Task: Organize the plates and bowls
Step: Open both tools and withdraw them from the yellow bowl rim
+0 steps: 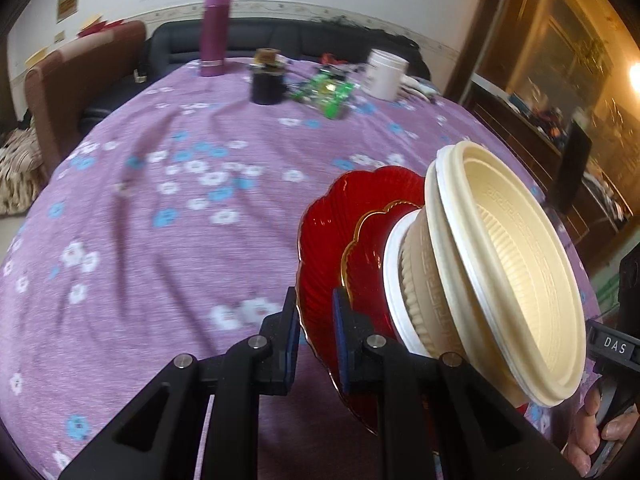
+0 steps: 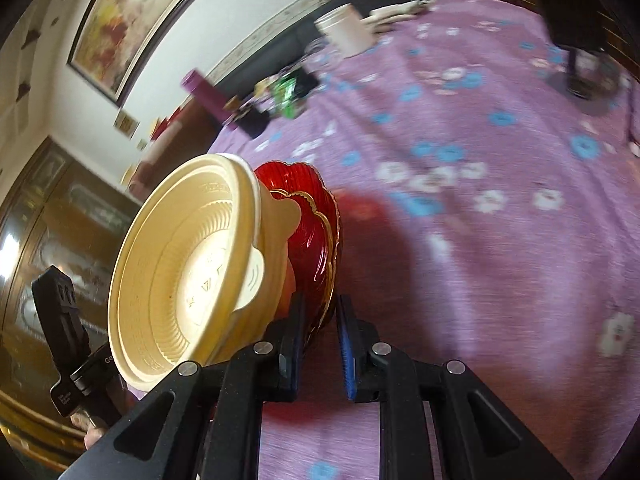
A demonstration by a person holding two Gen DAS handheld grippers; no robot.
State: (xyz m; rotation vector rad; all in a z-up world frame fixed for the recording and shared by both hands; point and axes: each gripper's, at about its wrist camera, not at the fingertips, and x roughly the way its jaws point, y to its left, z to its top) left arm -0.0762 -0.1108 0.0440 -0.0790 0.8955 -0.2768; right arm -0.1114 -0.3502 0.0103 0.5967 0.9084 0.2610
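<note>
Both grippers carry one stack above the purple-clothed bench (image 1: 168, 208): two red plates (image 1: 320, 240) with nested cream bowls (image 1: 516, 264) on top. The left gripper (image 1: 316, 320) pinches the plates' rim on one side, its fingers (image 1: 290, 340) pressed onto the glass; the right gripper (image 2: 322, 332) pinches the opposite rim in the same way. This looks like the carrying step, with the stack already built and nothing yet set down.

The stack is tipped steeply on edge. In the left view the bowls' mouths face right and the plates' undersides face left, so its axis runs nearly level.

Next, I judge, both hands must roll back together until the plates lie flat, then lower them onto a bare patch of cloth, well short of the flask (image 1: 216, 32) and white tub (image 1: 386, 74) at the far edge.
</note>
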